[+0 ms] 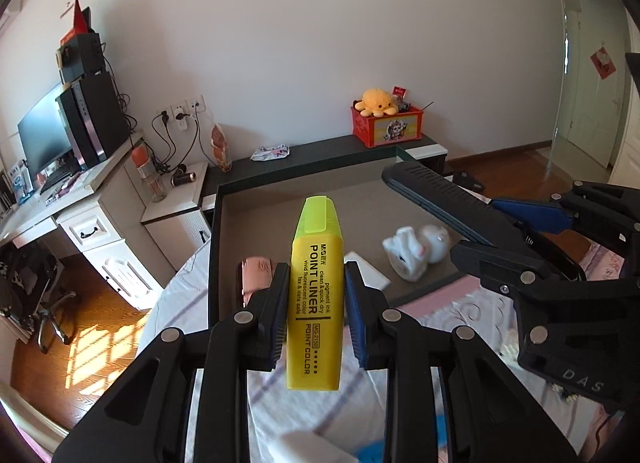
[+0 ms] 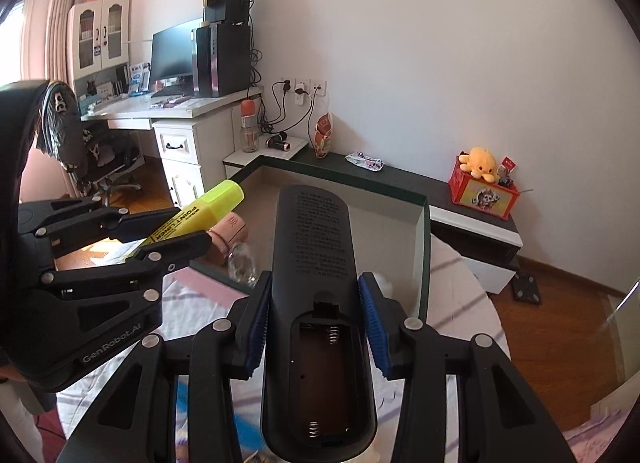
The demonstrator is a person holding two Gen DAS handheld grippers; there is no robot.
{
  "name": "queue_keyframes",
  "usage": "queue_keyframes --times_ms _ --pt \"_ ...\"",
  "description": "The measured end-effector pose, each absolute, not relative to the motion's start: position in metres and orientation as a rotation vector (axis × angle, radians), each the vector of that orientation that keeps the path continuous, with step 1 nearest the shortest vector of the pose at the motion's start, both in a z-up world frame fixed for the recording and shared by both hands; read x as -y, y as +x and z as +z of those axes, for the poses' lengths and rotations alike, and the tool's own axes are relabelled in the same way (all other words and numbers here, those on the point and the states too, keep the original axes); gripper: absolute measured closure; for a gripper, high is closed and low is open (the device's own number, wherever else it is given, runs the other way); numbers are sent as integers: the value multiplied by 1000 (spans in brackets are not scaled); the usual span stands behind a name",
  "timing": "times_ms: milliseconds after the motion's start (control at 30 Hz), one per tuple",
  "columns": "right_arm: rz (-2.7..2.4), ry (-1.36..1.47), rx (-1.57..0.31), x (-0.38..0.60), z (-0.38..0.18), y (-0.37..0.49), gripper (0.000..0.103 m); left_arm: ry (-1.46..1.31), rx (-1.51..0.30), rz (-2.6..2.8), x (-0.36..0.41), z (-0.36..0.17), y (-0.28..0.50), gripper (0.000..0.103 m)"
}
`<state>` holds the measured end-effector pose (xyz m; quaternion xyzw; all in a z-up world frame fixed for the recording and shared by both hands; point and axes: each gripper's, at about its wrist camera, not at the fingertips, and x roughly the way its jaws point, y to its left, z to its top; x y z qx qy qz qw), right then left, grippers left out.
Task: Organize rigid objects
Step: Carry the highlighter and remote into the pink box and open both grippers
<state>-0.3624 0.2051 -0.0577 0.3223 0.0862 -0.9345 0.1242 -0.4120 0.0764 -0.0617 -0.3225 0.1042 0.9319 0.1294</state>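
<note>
Both tools tilt downward over the open box (image 1: 224, 199) on the bed. The left tool (image 1: 316, 303) pinches a yellow highlighter (image 1: 316, 303), cap pointing far. The right tool (image 2: 316, 319) clamps a black remote (image 2: 316, 263), its battery bay uncovered.

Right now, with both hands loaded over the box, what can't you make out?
- Left wrist view: the highlighter and left hand-held gripper hide the box floor behind them.
- Right wrist view: the remote covers most of the box; its lower end is cut off by the edge.
- White figurine: blurred.
</note>
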Motion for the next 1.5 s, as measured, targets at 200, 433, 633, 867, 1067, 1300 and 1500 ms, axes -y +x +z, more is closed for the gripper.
queue_keyframes --times_ms 200,433,633,867,1067,1300,1500 --pt "-2704 1006 -307 -197 -66 -413 59 -1017 -338 2683 -85 -68 -470 76" --pt "-2674 1133 -348 -193 -87 -466 59 -1157 -392 2649 -94 -95 -524 76" --pt "-2617 1243 -354 -189 -113 -494 59 -1254 -400 2637 -89 -116 -547 76" --pt "-2607 1288 -314 -186 -124 -506 60 -1286 -357 2675 -83 -123 -552 77" --pt "-2622 1273 -287 -185 -125 -502 60 -1276 -337 2705 -76 -121 -544 66" --pt "-2653 1219 -216 -193 -106 -481 59 -1197 -261 2805 -57 -100 -516 18" --pt "-2703 1106 -194 -197 -79 -441 29 -1067 -226 2878 -47 -73 -471 5"
